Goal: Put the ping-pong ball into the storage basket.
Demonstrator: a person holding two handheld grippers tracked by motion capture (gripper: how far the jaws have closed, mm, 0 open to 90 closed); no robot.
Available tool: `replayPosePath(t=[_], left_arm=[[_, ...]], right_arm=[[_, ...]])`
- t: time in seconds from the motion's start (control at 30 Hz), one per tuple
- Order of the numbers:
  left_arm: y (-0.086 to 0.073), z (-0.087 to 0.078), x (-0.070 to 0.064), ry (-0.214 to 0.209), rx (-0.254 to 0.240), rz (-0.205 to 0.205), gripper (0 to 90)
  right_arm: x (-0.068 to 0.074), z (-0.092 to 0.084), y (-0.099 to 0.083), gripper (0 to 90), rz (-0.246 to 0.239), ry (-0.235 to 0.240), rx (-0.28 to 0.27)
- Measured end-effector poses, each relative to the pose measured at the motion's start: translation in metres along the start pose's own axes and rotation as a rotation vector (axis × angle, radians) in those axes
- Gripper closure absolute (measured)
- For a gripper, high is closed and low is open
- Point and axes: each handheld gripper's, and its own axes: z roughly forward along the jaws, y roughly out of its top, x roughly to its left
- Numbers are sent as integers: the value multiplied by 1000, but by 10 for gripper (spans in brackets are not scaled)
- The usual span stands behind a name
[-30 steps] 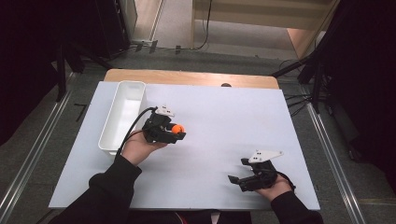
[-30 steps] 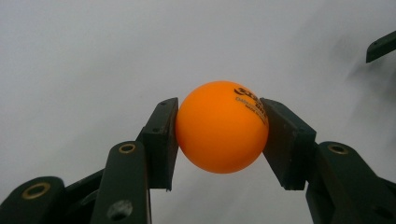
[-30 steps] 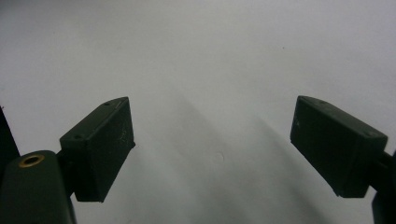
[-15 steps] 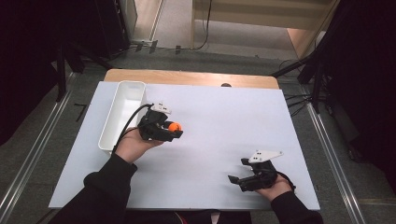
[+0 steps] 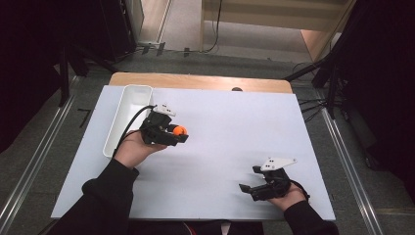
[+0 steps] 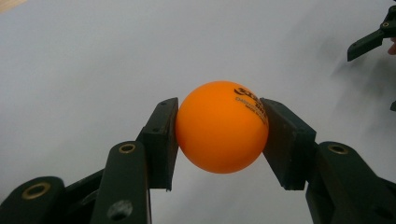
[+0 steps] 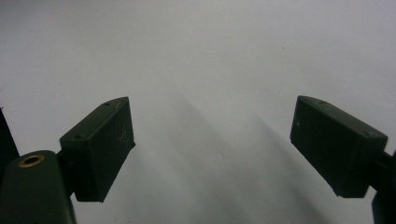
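Note:
An orange ball (image 6: 222,126) with dark print sits squeezed between the two black pads of my left gripper (image 6: 219,133). From above, that left gripper (image 5: 180,132) hangs over the left middle of the white table, just right of the tray, with the orange ball (image 5: 179,130) at its tip. My right gripper (image 5: 250,183) rests near the front right of the table, its jaws spread wide with nothing between them. Its own camera shows the right gripper (image 7: 212,140) over bare white surface.
A long white tray (image 5: 128,116) lies along the table's left side, close behind my left hand. The white table top (image 5: 235,127) ends in a wooden strip (image 5: 195,81) at the back. Dark stands and cables flank the table.
My left hand with the ball has shifted slightly toward the back and left, nearer the tray. The right hand has stayed where it was.

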Motion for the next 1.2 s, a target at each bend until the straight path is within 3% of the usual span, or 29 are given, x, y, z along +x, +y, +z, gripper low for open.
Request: replayPosePath(t=[0.57,1.2], left_arm=[[0,-8,8,8,5,4,502],[-4,-19,23,46,-9,-30,501]], right_arm=[[0,0,0,123,4,2,-2],[0,0,0,123,-5,-1,-3]])
